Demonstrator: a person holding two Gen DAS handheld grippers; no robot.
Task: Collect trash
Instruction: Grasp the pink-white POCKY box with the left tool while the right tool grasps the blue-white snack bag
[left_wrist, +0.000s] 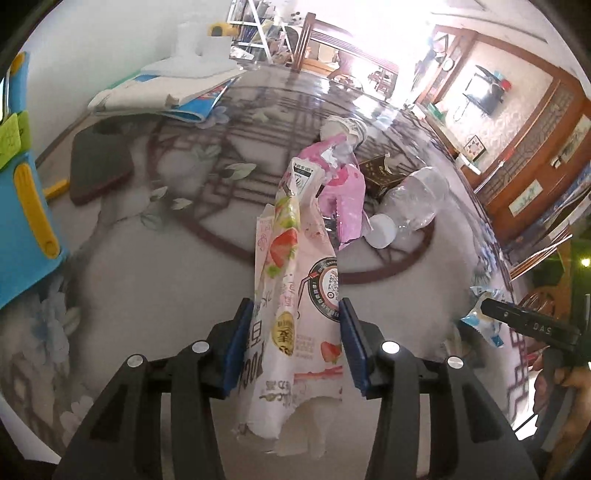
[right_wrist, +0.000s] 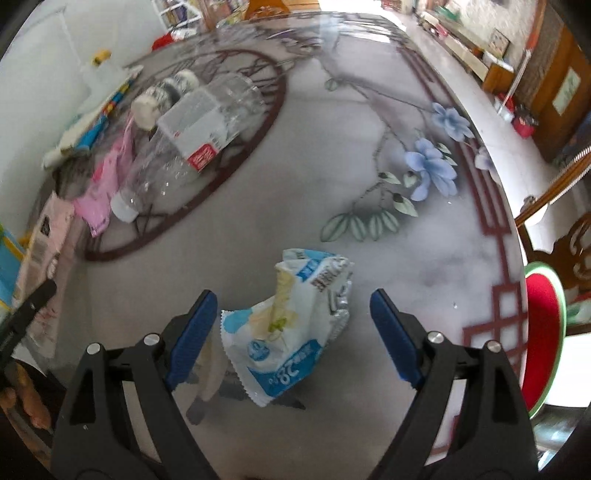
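The jaws of the left gripper (left_wrist: 295, 343) press from both sides on a strawberry wrapper (left_wrist: 295, 295), and the jaws of the right gripper (right_wrist: 293, 336) stand wide apart around a blue and white wrapper (right_wrist: 291, 332) without touching it.

The strawberry wrapper is thin, crinkly plastic, pink and white, with a torn bottom edge. It is long and stands up tall between the blue pads, its long side running away from the camera. The blue and white wrapper is crumpled and puffy with a zigzag edge. It lies on the table (right_wrist: 369, 258), its long side pointing up and to the right.

The table is smooth and shiny, gray like stone, with painted blue flowers (right_wrist: 430, 170) and dark red lines.

Farther off lies more trash, close together: a pink bag (left_wrist: 341, 192), soft and wrinkled, and a clear plastic bottle (left_wrist: 413, 199) on its side with a white cap (left_wrist: 382, 230). A dark box (left_wrist: 380, 173) sits just behind them. A dark flat pad (left_wrist: 98, 162) lies well apart on the left.
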